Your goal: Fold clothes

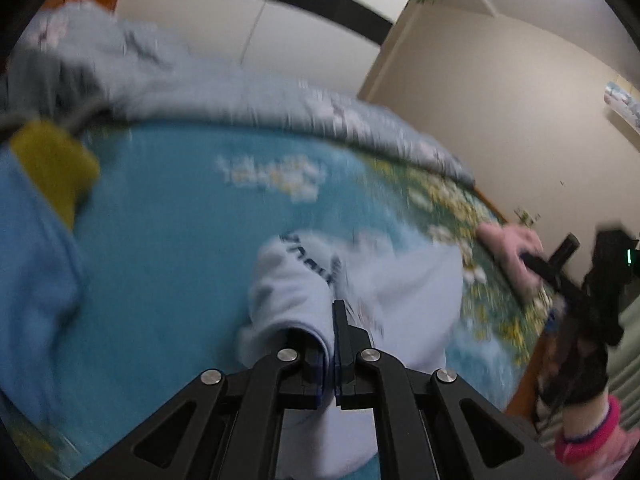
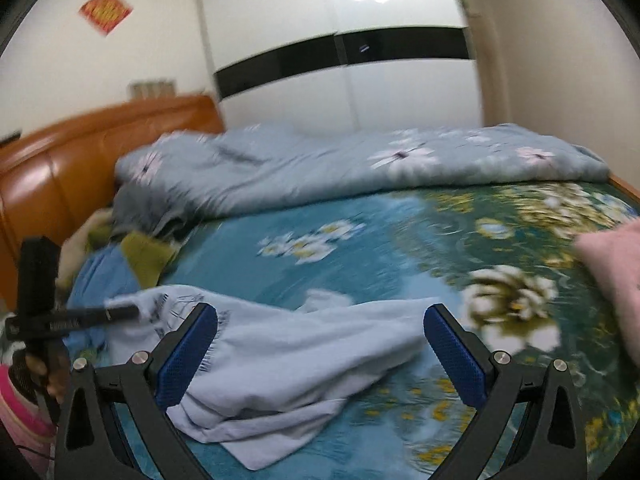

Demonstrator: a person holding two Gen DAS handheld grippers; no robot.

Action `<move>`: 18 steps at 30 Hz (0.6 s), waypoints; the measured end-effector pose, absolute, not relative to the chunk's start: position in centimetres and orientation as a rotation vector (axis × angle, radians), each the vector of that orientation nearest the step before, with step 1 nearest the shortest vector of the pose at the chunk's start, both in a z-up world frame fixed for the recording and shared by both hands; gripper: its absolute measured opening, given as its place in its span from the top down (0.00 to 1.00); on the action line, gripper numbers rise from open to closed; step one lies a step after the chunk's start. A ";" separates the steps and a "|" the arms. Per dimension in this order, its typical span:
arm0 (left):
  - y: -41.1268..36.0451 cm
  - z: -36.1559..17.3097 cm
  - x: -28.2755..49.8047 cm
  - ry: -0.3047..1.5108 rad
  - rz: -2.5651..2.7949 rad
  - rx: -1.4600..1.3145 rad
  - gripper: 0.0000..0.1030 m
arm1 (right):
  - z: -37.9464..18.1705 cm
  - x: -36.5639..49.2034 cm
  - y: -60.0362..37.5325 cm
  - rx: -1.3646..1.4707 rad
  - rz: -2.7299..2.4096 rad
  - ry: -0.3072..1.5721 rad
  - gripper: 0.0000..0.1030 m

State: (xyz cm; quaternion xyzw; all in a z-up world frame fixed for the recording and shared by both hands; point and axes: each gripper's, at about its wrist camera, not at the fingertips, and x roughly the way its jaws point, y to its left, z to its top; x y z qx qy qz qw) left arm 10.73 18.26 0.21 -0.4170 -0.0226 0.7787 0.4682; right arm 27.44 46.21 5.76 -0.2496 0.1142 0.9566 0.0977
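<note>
A pale, almost white garment (image 2: 304, 360) with dark lettering lies crumpled on the teal flowered bed sheet (image 2: 400, 248). My left gripper (image 1: 335, 312) is shut on a fold of this garment (image 1: 288, 280), and cloth bulges out over its left finger. In the right wrist view the left gripper (image 2: 130, 313) grips the garment's left edge, low over the bed. My right gripper (image 2: 320, 332) is open just above the garment's near side, and nothing is pinched between its blue pads (image 2: 188, 356). The left wrist view shows the right gripper (image 1: 560, 268) at the far right in a gloved hand.
A grey-blue flowered quilt (image 2: 360, 168) is bunched along the far side of the bed. A blue garment (image 2: 104, 276) and an olive one (image 2: 146, 256) lie near the orange headboard (image 2: 80, 160). A pink cloth (image 2: 612, 276) sits at the right edge. A wardrobe (image 2: 340, 52) stands behind.
</note>
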 end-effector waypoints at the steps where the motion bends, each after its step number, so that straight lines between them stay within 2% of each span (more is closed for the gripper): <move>1: 18.4 -0.8 11.3 -0.038 1.887 -1.050 0.96 | 5.4 26.1 45.7 -0.787 2.846 0.304 0.00; 4: 19.3 -3.0 13.4 0.054 1.836 -1.100 0.96 | 3.9 22.3 44.4 -0.942 2.860 0.190 0.00; 9: 19.1 -2.4 14.8 0.142 1.843 -1.069 0.94 | 1.0 16.4 44.2 -1.181 2.809 0.001 0.00; 12: 18.1 -1.8 14.8 0.146 1.855 -1.064 0.85 | 0.2 13.8 46.3 -1.269 2.754 0.063 0.00; 14: 17.3 -1.8 14.9 0.160 1.871 -1.059 0.72 | -0.5 12.0 48.0 -1.326 2.709 0.144 0.00; 15: 17.0 -1.9 14.9 0.163 1.874 -1.060 0.71 | -0.8 11.2 48.8 -1.353 2.685 0.193 0.01; 17: 16.8 -2.1 14.7 0.163 1.878 -1.064 0.70 | -1.6 9.7 50.3 -1.408 2.630 0.296 0.08; 18: 16.6 -2.0 14.7 0.160 1.882 -1.066 0.70 | -2.3 9.1 50.8 -1.433 2.605 0.350 0.17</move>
